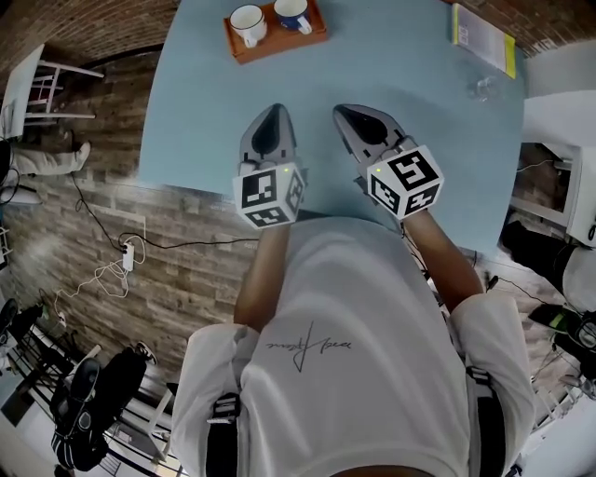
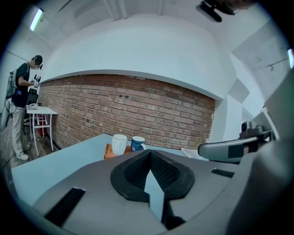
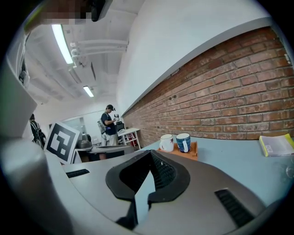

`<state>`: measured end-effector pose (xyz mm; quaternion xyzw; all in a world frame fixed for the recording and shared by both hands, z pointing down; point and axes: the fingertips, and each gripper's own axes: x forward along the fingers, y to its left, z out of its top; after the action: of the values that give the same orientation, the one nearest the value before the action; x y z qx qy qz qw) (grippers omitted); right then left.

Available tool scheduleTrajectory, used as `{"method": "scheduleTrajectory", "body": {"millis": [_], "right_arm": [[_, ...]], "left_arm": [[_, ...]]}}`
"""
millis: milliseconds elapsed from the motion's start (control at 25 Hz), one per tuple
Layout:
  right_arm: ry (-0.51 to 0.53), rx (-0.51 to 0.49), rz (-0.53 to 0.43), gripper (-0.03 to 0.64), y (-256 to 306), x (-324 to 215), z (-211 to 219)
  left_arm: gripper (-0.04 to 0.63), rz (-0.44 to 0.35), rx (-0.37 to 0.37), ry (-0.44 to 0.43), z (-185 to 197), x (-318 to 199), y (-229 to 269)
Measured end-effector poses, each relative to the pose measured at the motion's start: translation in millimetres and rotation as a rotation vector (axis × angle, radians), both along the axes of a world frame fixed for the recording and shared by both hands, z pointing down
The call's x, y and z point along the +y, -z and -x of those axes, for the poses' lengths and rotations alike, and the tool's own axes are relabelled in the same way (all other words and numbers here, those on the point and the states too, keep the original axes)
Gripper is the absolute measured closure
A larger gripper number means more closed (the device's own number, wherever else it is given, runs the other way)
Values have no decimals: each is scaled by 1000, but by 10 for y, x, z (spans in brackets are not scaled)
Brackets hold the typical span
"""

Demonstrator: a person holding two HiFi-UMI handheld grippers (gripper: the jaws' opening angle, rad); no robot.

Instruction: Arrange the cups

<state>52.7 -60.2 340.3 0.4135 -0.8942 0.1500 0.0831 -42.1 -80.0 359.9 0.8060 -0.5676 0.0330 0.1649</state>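
Two cups, a white cup (image 1: 247, 23) and a blue cup (image 1: 293, 13), are sitting side by side on the orange tray (image 1: 279, 44) at the frame's top. The left tongs (image 1: 275, 112) and right tongs (image 1: 343, 114) are hanging lower over the tabletop (image 1: 419, 102), both pinched shut and empty — I'm guessing the arranging's done.

Head view looks steeply down; both claw views share the far tray (image 1: 279, 47).
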Motion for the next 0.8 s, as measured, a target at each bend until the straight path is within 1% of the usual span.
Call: {"method": "scheduleTrajectory", "body": {"millis": [80,240,320,480,800], "right_arm": [[12,0,-8,597,56,18,-12],[58,20,-50,597,195,45,17],[78,22,-50,597,206,89,21],[111,-5,-34,597,221,159,27],[195,-16,-42,598,324,196,126]], "left_arm": [[588,-8,-1,-8,-22,37,80],[588,-55,-4,-12,-44,66,324],[588,-67,-3,-17,-76,112,392],[588,-67,-6,-30,-157,194,424],[588,-70,-4,-21,-129,204,469]]}}
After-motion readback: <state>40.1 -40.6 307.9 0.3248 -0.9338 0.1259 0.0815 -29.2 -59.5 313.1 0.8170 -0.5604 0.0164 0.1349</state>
